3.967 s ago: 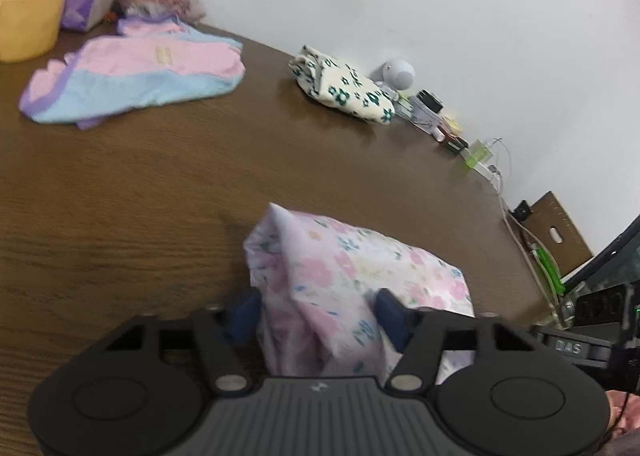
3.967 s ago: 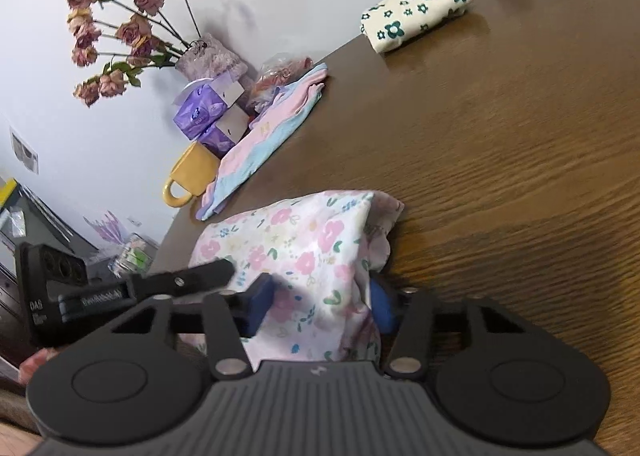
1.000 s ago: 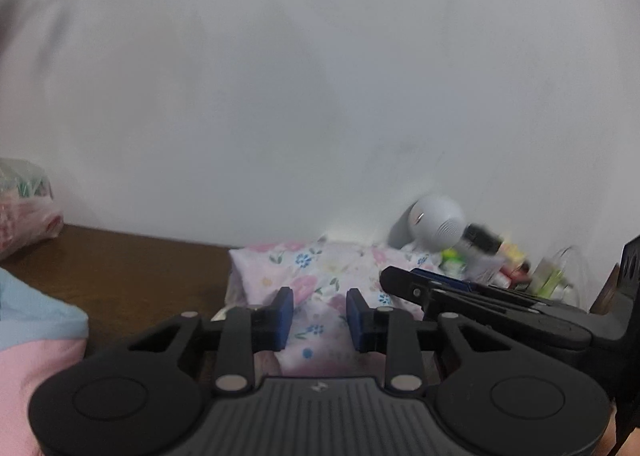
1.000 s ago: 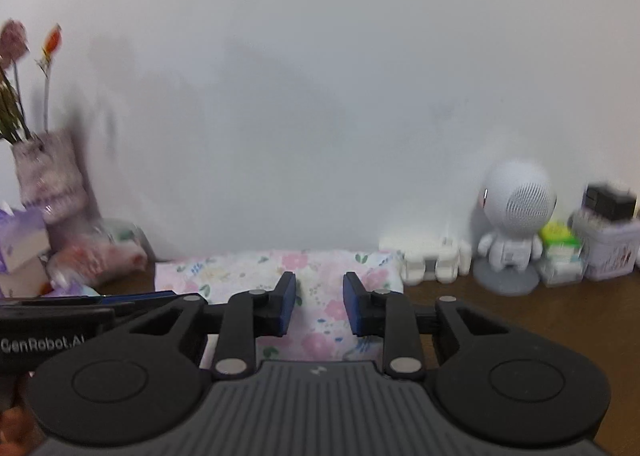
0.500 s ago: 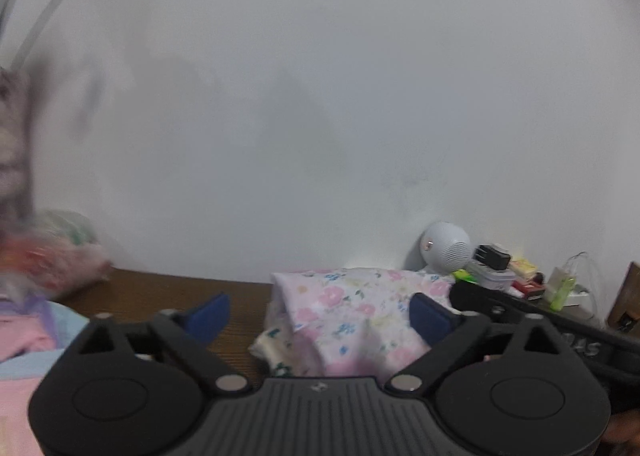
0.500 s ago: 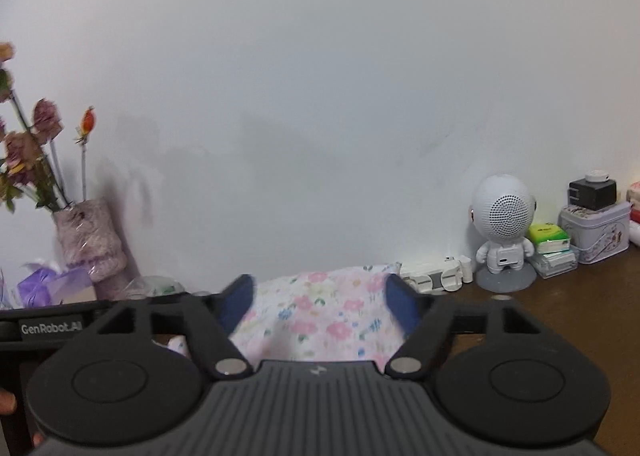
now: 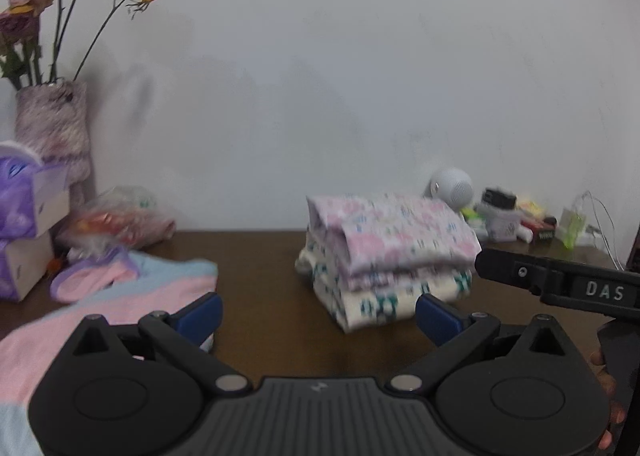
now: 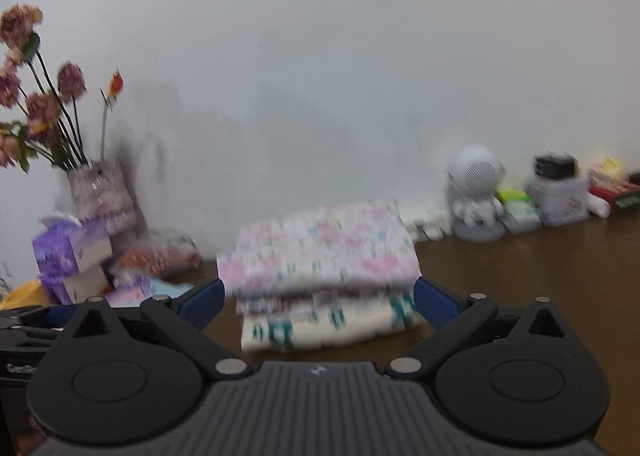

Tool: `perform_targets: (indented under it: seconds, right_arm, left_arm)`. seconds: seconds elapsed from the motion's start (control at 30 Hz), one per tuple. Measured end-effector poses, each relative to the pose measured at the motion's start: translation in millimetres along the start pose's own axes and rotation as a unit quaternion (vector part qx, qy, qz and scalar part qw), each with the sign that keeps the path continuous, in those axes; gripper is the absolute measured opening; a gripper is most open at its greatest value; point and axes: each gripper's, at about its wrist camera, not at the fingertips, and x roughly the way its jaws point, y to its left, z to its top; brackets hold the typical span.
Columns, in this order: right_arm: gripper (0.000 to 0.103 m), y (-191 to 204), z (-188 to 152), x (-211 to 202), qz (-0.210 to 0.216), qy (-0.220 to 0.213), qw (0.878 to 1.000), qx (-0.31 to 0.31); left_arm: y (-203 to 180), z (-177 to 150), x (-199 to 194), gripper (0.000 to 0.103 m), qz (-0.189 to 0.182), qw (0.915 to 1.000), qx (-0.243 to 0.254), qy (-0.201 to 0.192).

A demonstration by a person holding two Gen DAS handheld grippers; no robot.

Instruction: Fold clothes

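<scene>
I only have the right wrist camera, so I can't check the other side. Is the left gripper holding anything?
Observer: No. The left gripper is open and empty, short of the folded stack.
Operator: Any clothes left to fold?
Observer: Yes. A pink and blue garment lies spread loosely on the table, left of the stack and apart from it.
Operator: How near is it to the left gripper?
Observer: Its edge lies by the gripper's left finger. Whether they touch can't be judged.
</scene>
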Motion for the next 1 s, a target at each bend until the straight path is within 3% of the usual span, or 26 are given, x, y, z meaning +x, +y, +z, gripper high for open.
perform_targets:
  seconds: [0.07,0.6,1.0]
  right_arm:
    - [0.103,6.4,-8.1,-15.4,-0.015,0.015,1.0,0.0]
    - [0.103,62.4,-55.9,-157.2,0.007,0.081,0.996,-0.022]
    - [0.103,95.0,-108.9,-235.0,-0.009,0.108,0.993,-0.036]
  left_arm:
    - [-1.0,-8.0,-18.9,0.103,-0.002,1.0,0.004,0.002]
    - [-13.7,-70.9,-184.9,0.103,0.008,0.9993,0.003,0.038]
    - [-9.9,-129.0,-269.5,0.103,0.017,0.998,0.0,0.061]
